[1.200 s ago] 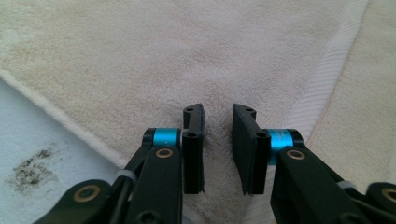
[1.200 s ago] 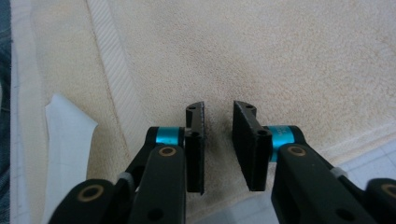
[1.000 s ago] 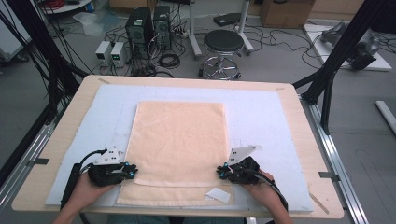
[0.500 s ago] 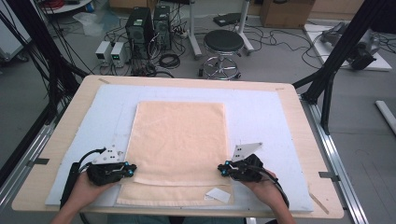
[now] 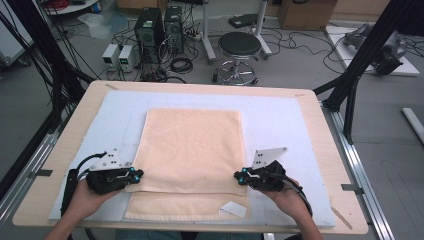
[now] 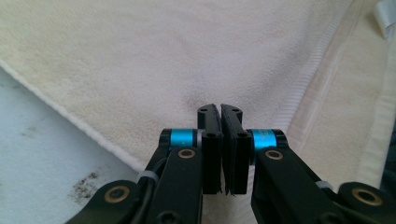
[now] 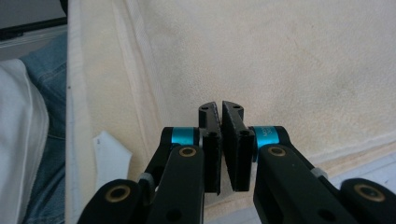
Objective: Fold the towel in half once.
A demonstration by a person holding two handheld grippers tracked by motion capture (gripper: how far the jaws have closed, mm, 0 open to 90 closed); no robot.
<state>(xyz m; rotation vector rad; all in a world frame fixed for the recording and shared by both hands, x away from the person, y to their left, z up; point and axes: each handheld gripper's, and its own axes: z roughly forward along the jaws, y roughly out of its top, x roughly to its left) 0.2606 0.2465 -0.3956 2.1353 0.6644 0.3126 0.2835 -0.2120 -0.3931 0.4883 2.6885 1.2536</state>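
Note:
A peach towel (image 5: 192,145) lies flat on the pale mat, its near part folded so that a lower strip (image 5: 185,206) shows in front. My left gripper (image 5: 139,175) sits at the towel's left edge, jaws together and pinching the cloth's edge (image 6: 220,109). At the right edge my right gripper (image 5: 240,176) does the same, jaws pressed together on the towel's hem (image 7: 220,107). A hand holds each gripper from the near side. A small white label (image 5: 234,209) lies on the lower strip by the right gripper.
The pale blue mat (image 5: 280,120) covers most of the wooden table (image 5: 330,150). Beyond the far edge stand a stool (image 5: 240,47), computer cases (image 5: 160,30) and loose cables on the floor. Black frame posts (image 5: 360,65) rise at the right.
Both grippers have lifted slightly, taking the towel's side edges with them. Their jaws have drawn together.

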